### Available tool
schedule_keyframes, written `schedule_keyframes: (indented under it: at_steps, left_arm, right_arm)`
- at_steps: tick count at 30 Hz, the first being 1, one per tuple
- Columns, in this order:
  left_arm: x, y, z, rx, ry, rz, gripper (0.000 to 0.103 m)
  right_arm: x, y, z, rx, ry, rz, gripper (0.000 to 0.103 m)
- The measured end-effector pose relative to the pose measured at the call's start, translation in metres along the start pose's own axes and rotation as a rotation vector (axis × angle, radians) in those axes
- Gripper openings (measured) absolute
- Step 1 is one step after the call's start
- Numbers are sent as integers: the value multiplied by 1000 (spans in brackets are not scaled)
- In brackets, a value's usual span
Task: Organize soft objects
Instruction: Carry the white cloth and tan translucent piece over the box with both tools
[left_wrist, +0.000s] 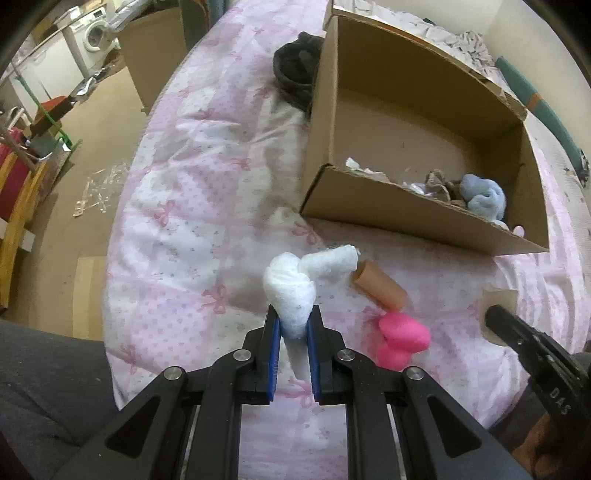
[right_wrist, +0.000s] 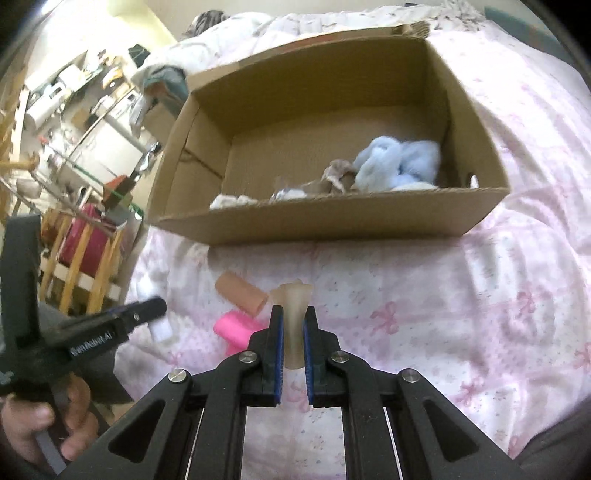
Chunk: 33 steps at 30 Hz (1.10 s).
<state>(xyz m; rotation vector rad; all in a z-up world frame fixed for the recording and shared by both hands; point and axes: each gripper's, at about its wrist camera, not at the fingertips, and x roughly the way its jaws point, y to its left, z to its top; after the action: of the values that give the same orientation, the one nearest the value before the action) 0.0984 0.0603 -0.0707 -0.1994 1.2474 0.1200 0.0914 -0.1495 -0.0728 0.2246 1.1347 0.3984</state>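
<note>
Soft objects lie scattered on the pink bow-print bedspread (left_wrist: 192, 206), and some are already in the cardboard box (left_wrist: 417, 218) that sits on it. I have my left gripper (left_wrist: 293, 328) pinched on a white fluffy wad (left_wrist: 290, 291), which bulges out above the blue pads; a second white piece (left_wrist: 332, 260) trails off it toward the box. My right gripper (right_wrist: 293, 321) is squeezed narrow on a pale beige foam piece (right_wrist: 293, 314), whose top flares wider than the part between the jaws. Both held items sit raised above the bedding, short of the box.

Between the 2 grippers, a tan foam cylinder (left_wrist: 380, 288) lies on its side on the bedspread, and a bright pink foam lump (left_wrist: 402, 338) lies just beside it, nearer to me. Inside the box I see a light blue fluffy ball (right_wrist: 397, 162) in the near right corner, a brownish crumpled item (right_wrist: 338, 177) touching it, and white scraps (right_wrist: 232, 201) along the near wall. A dark bundle (left_wrist: 295, 74) rests on the bed against the box's outer far-left corner.
</note>
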Motion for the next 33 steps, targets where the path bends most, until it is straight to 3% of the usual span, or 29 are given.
schedule_keyframes:
  at_steps: [6,10,14,18,23,33]
  left_arm:
    - [-3,-2,-1,16,-18,15,12]
    - [-33,-14,-2,79,-145,8,12]
    - [-50,-22,-4,117,-222,29,12]
    - [-55,-20,0,111,-231,15,12]
    - [-70,-23,18,96,-256,-11,12]
    - [-88,-37,64,126,-342,3,12]
  right_arm:
    - [-5,-4,3,0,-11,15,11]
    - [-10,-3,3,-5,-24,28,11]
    - [-29,-4,6,2,-87,69,11]
    - [-54,-9,12,40,-183,130,11]
    - [-83,-18,25,57,-276,154,11]
    - [-100,-32,58,42,-341,136,11]
